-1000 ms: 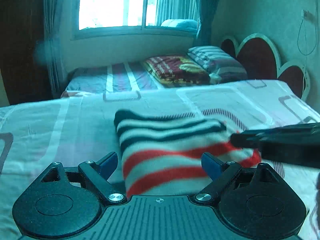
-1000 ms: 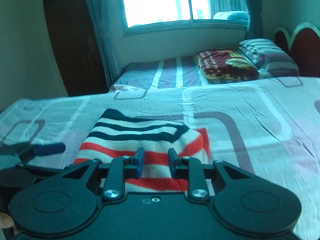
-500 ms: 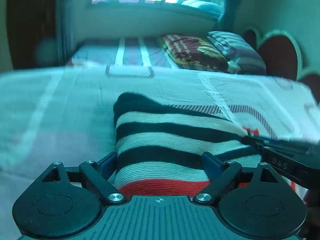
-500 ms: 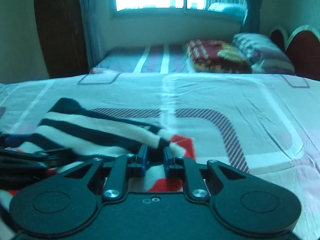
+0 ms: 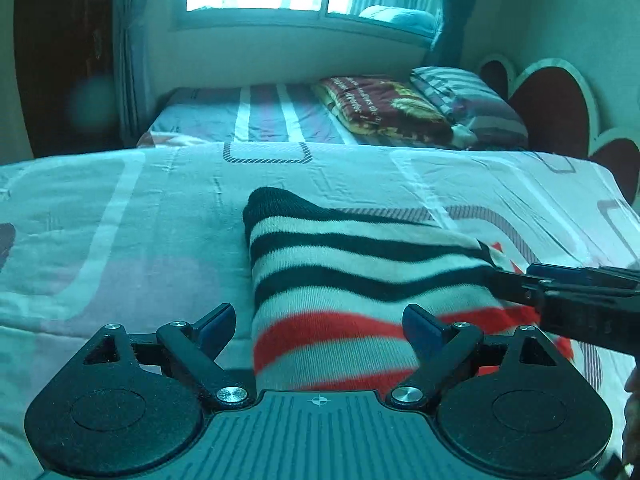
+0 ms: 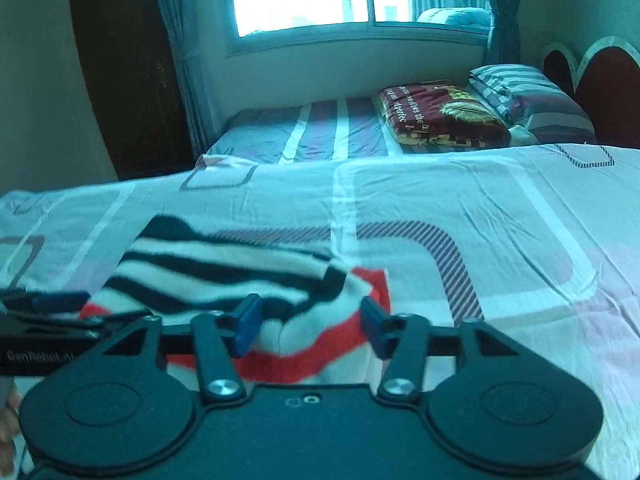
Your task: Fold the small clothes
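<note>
Straddling the near end of the striped garment, the left gripper has its blue-tipped fingers spread wide, one off the cloth's left edge and one over the red stripes, with nothing pinched between them. The right gripper is likewise parted, about halfway to wide, its jaws either side of a small raised hump in the knit but not closed on it; in the left wrist view its fingers reach in from the right along the garment's side.

The garment lies on the patterned bedsheet, apparently already doubled over (the dark-striped layer sits atop the red-striped one, a red corner poking out at the right). The step in hand looks like tidying or taking a fresh hold for another fold.

To do it well, I would lower both tools evenly, catch both layers at matching near corners rather than the top one alone, and keep the edges aligned while lifting. The hump near the right gripper should be flattened first, or it will be creased in. A pillow and folded blanket lie well beyond.
</note>
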A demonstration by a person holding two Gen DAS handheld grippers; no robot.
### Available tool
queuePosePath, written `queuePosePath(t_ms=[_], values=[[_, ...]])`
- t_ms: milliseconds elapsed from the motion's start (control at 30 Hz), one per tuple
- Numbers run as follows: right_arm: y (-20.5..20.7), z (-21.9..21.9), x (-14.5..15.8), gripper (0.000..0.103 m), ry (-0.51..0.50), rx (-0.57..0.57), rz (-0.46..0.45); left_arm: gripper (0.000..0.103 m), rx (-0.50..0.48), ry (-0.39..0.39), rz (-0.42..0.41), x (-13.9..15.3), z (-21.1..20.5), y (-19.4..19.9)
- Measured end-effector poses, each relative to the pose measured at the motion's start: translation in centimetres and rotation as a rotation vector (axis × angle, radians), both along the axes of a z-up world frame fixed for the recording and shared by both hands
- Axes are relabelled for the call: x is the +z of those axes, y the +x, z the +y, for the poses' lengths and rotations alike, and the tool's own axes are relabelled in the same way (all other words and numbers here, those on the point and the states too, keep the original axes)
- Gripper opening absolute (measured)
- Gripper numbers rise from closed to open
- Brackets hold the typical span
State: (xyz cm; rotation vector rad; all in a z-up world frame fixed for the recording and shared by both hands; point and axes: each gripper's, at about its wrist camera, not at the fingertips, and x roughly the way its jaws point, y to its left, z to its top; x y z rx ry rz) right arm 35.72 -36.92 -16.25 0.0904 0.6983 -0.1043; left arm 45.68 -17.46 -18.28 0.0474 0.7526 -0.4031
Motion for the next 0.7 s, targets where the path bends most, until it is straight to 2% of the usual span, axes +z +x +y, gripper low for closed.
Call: queuePosePath(t_ms=[100,167,233,267,333,367,433,500,533,600,700], values=[[-0.3,0.0,-0.8,0.046,0.034,-0.005,0.020,0.090,-0.028,0.028,-0.001,-0.4,-0.3,-0.8],[-0.2,0.1,-1.0,0.038,0.055,-0.001,0.020,0.090,-0.020,0.030,0.010,-1.2,-0.4,-0.7],[-0.2,0.1,-1.5,0.033,0.020,0.007,0.006,0.090,-0.005,0.002,0.031,-1.5,-0.3,-0.3],[-0.3,-0.5,-1.7,0.030,0.044,-0.003,0.000,0.090,0.006,-0.001,0.042,-1.3,-0.3,-0.4],[-0.6,-1.2,-1.2,0.026,0.059,-0.034,-0.011,0.090,-0.006,-0.019,0.021,-0.2,-0.2,-1.3],[-1.0,-1.1,-0.8,0.020,0.037,-0.048,-0.021,0.090,-0.026,-0.016,0.000,0.1,-0.3,-1.9],[-1.6,-0.7,-0.6,0.019,0.018,-0.059,-0.034,0.090,-0.048,-0.011,-0.014,-0.1,-0.4,-2.7],[-1.4,-0.3,-1.7,0.018,-0.027,-0.051,-0.036,0.091,-0.039,0.010,-0.024,-1.3,-0.7,-2.7],[-1.2,-0.7,-2.0,0.018,-0.014,-0.063,-0.045,0.097,-0.029,0.000,-0.030,-1.7,-0.6,-2.7],[-0.9,-1.9,-1.8,0.032,0.046,-0.099,-0.033,0.098,0.008,-0.050,0.031,-1.9,0.0,-2.0],[-2.1,-2.0,-0.1,0.028,0.064,-0.102,-0.044,0.098,-0.003,-0.035,0.021,-0.9,0.3,-2.9]])
